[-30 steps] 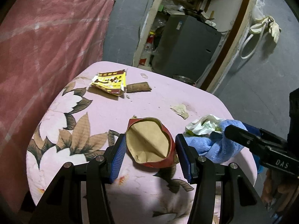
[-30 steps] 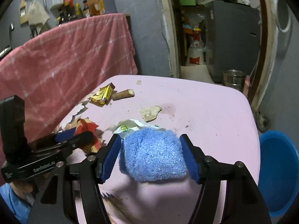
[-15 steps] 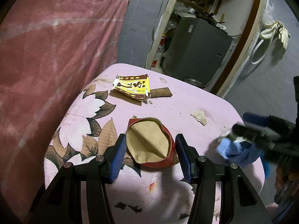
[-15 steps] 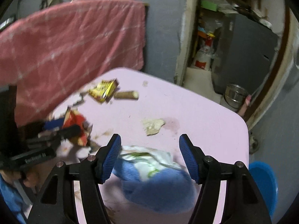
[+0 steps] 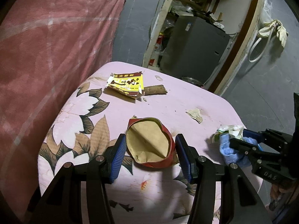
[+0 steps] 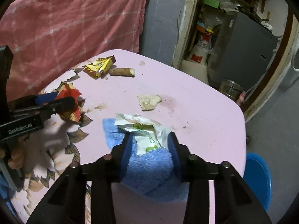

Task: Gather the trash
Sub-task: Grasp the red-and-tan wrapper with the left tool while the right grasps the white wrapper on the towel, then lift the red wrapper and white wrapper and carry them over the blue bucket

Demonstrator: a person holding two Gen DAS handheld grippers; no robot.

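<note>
Pink table [image 6: 205, 112] held scattered trash. Left gripper [image 5: 148, 150] pinched open red bag [image 5: 149, 143]. Right gripper [image 6: 149, 147] jaws were closing on blue cloth [image 6: 149, 168] and white wrapper [image 6: 143, 130] near the table's front edge.

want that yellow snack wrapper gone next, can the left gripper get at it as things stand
Probably not yet: the left gripper is already holding the open red paper bag. The yellow snack wrapper lies uncovered farther along the pink table, with bare tabletop between.

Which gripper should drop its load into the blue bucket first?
Right. The right gripper is closing around the blue cloth and white wrapper at the table edge beside the blue bucket; the left gripper is farther away.
</note>
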